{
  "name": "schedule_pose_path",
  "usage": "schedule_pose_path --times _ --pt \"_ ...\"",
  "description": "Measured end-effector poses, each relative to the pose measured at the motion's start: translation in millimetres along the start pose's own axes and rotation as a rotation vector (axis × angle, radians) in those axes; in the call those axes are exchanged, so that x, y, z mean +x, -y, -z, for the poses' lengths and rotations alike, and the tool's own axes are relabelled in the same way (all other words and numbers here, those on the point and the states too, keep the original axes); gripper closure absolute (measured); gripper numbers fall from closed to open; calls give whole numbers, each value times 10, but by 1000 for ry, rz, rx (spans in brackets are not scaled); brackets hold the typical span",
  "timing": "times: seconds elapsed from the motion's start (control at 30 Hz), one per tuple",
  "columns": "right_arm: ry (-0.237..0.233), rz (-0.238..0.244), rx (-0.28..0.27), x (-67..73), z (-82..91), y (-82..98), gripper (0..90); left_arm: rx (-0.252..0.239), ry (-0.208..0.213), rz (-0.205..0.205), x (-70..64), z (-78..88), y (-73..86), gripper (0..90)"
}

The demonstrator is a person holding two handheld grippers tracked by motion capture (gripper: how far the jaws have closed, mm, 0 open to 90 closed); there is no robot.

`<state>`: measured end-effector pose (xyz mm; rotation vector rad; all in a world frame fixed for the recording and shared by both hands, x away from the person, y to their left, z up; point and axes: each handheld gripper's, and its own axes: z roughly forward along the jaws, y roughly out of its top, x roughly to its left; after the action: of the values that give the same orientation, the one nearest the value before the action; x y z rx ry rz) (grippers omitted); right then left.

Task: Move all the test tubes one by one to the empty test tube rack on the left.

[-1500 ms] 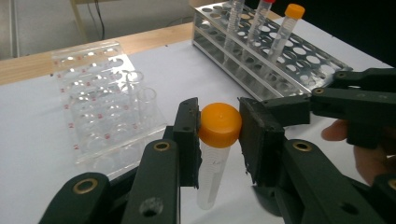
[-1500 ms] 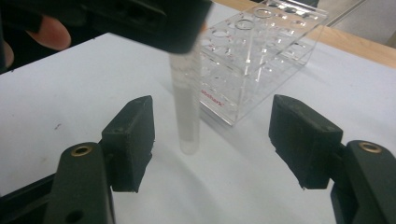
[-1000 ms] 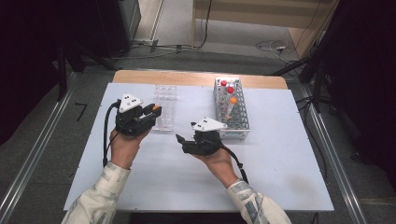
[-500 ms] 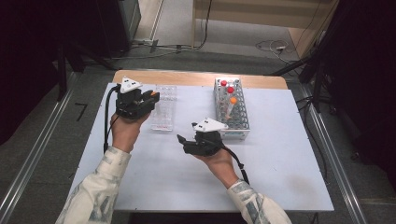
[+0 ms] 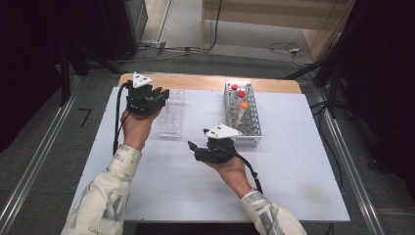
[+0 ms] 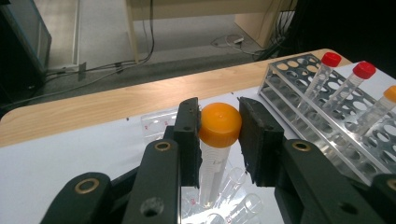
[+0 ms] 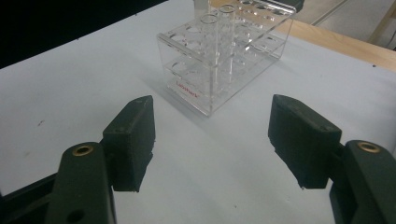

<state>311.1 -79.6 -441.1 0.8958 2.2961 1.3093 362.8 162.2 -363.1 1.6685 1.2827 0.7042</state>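
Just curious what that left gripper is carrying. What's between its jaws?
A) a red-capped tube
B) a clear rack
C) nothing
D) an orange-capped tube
D: in the left gripper view, the left gripper is clamped on the orange-capped tube at its cap.

Left gripper [image 6: 219, 135] jaws clamping orange-capped tube [image 6: 219, 125], metal rack [image 6: 327, 121] beside

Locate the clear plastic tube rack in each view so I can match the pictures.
High view: clear rack left of centre, beside the left gripper.
Left gripper view: clear rack behind the jaws, mostly hidden.
Right gripper view: clear rack upper centre, beyond the open jaws.
Shared landmark: the table's wooden edge behind it.
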Motion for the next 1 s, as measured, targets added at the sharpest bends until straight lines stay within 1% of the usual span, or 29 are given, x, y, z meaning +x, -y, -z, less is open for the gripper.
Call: schedule_pose_path --times 0.17,0.33,0.47,0.57,0.6,0.67,0.93,1.0 --pt "-2 -1 -2 -2 -1 3 306 -10 0 7 10 -28 2 705" --pt "-2 -1 0 3 -6 6 307 2 -7 2 13 -68 14 705" --pt "-1 0 -1 -1 -2 9 307 -4 -5 4 7 -89 20 705" --pt "0 -3 4 -10 -5 20 307 3 -5 -10 -17 -113 31 705" --pt "-2 -7 2 -10 -7 23 307 6 -12 -16 -24 -122 37 705" --pt "-2 -7 2 -11 -5 28 308 7 -14 -17 -26 -137 51 705" --pt "0 -12 7 -24 -8 57 308 18 -15 -21 -52 -215 176 703" --pt "-1 -13 7 -22 -8 58 309 26 -21 -27 -57 -232 209 703"
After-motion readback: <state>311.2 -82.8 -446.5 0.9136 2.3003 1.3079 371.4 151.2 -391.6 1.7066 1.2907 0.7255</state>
